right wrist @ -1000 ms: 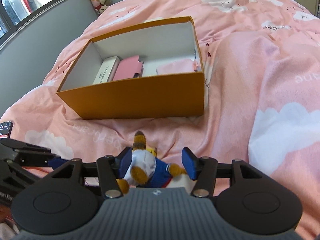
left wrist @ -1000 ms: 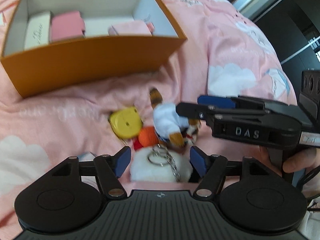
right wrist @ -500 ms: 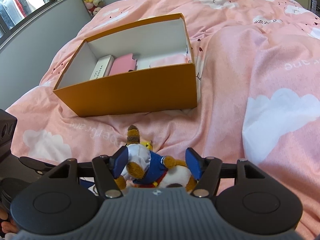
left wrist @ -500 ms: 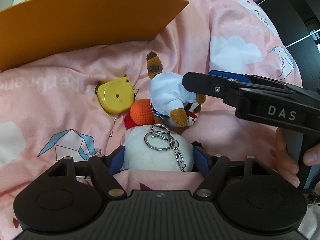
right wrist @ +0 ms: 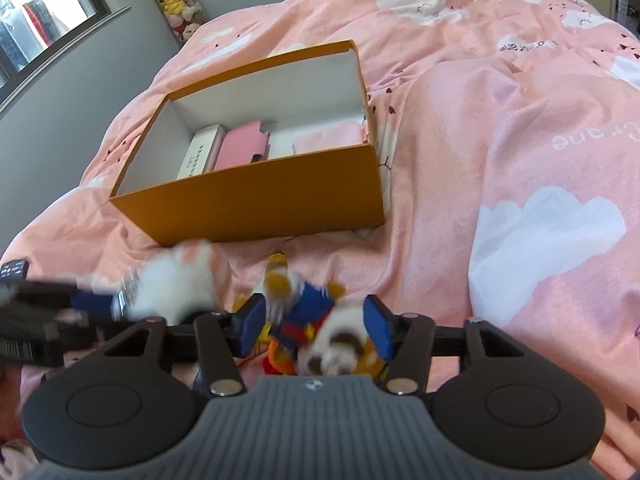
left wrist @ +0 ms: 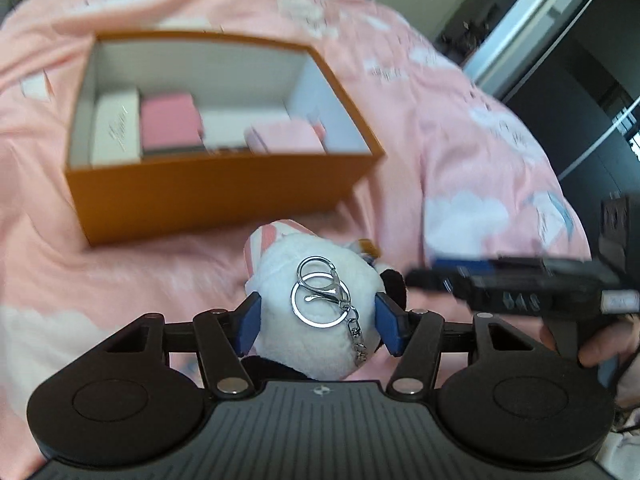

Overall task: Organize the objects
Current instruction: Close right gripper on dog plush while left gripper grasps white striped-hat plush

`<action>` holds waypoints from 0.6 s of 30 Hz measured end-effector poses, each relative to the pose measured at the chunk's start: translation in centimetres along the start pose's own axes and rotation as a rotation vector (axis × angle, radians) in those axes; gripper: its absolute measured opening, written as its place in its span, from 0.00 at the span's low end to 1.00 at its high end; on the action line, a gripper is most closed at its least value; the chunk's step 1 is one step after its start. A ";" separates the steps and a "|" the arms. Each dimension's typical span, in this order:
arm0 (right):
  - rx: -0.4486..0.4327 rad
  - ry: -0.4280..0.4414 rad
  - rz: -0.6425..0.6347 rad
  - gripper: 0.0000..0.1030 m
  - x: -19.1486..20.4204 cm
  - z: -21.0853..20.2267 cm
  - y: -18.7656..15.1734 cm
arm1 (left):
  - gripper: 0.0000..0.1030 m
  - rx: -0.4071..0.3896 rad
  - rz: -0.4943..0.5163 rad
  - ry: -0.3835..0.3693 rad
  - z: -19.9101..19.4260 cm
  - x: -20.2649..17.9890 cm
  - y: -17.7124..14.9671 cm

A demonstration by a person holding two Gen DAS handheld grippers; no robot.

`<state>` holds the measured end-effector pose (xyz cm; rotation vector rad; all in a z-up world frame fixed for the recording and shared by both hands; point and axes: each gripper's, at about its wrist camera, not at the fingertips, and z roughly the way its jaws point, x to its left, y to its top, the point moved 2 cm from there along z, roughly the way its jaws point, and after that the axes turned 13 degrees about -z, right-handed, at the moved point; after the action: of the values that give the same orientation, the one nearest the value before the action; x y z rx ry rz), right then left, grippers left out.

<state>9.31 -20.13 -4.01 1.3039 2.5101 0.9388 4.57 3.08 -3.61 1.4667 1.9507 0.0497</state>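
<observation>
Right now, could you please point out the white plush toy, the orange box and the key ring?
white plush toy [left wrist: 288, 320], left wrist view, body.
orange box [right wrist: 256, 204], right wrist view, front wall.
key ring [left wrist: 316, 304], left wrist view, large ring.

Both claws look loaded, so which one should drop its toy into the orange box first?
Left, probably. The left claw grips the white plush keychain off the bedding, pointed at the orange box. The right claw brackets the blue-shirted plush, but blur hides whether its grip is firm.
</observation>
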 end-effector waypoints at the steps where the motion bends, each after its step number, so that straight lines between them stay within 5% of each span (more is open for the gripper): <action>1: 0.008 0.007 -0.006 0.54 0.1 0.0 -0.1 | 0.66 -0.017 0.005 0.012 0.2 0.3 0.1; 6: 0.072 0.039 -0.113 0.54 1.5 1.2 -0.2 | 0.66 -0.058 0.019 0.089 2.7 2.7 -0.1; 9: 0.104 -0.002 -0.209 0.54 2.0 2.2 0.2 | 0.68 0.001 0.031 0.183 4.2 4.0 -0.6; 14: 0.166 -0.017 -0.357 0.53 2.2 3.7 0.9 | 0.77 0.062 0.007 0.205 4.1 4.5 -0.6; 18: 0.216 -0.003 -0.426 0.53 1.9 5.0 1.9 | 0.81 0.095 -0.138 0.135 2.5 6.0 -0.3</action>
<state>11.49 -15.62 -6.57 0.7555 2.7837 0.5845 4.88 7.22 -8.64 1.4162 2.1859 -0.0062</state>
